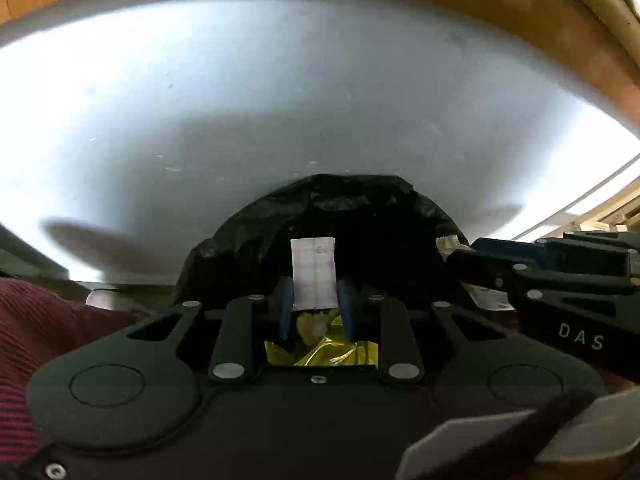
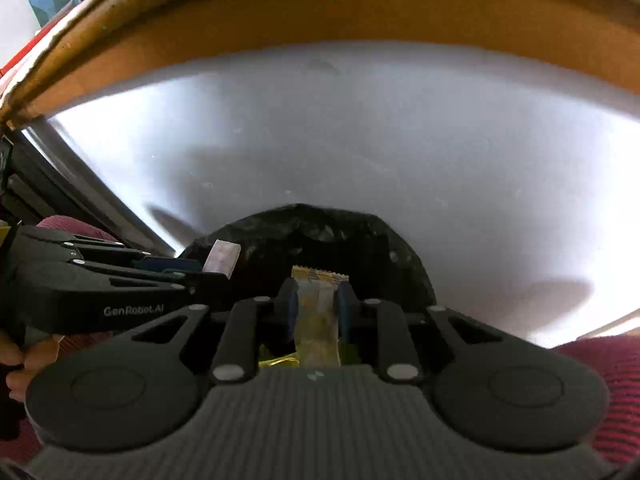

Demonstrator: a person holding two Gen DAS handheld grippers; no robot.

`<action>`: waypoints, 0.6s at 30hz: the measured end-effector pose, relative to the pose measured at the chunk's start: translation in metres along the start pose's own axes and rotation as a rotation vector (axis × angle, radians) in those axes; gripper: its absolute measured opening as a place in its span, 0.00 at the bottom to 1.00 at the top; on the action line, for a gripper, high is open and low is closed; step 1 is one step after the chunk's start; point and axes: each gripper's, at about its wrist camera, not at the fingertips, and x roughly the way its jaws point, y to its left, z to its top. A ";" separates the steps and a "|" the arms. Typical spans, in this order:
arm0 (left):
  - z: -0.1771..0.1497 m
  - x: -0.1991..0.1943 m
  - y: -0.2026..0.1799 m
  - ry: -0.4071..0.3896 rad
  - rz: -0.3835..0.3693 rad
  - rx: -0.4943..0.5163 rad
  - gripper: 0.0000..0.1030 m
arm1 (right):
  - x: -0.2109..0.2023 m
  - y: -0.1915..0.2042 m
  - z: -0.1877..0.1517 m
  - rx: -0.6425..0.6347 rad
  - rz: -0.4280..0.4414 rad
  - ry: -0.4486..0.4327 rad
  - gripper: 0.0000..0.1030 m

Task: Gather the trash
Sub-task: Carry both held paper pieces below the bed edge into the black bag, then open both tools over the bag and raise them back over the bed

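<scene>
Nearest the left wrist camera, the left tongs (image 1: 314,304) are seen clenched on a small pale packet with a faint pink check (image 1: 313,274), which is pinched upright between the blue pads (image 1: 285,312) and stands out beyond the tips. Below the pads, crumpled yellow foil (image 1: 322,350) is glimpsed through the gap in the tongs' frame. In the right wrist view, the right tongs (image 2: 318,302) are likewise clenched, on a tan wrapper with a serrated top edge (image 2: 319,312), held lengthwise between the pads.

Both pieces of trash are held just over the mouth of a bin lined with a black bag (image 1: 320,204), whose dark opening lies directly beyond the fingertips in each view. The two tongs are side by side there, each visible at the edge of the other's view. A red ribbed sleeve (image 1: 44,336) is seen at the frame edges, and a hand (image 2: 16,360) grips the left tool's handle.

Farther off, a pale grey floor (image 1: 280,92) is spread beyond the bin, marked by soft shadows. At the far edge a brown cardboard wall (image 2: 320,12) is seen.
</scene>
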 end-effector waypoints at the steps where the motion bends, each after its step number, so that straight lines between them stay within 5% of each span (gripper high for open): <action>1: 0.000 0.001 0.000 0.001 0.001 0.002 0.22 | 0.001 -0.001 0.000 0.004 0.001 0.001 0.27; 12: -0.001 0.003 -0.001 0.008 -0.001 -0.002 0.22 | 0.009 -0.002 -0.001 0.019 0.013 0.012 0.30; 14: -0.001 0.002 -0.002 0.008 0.002 0.000 0.23 | 0.010 -0.002 -0.001 0.023 0.013 0.011 0.39; 18: -0.002 -0.003 -0.005 -0.008 0.022 0.016 0.42 | 0.009 -0.002 -0.002 0.018 0.014 0.011 0.50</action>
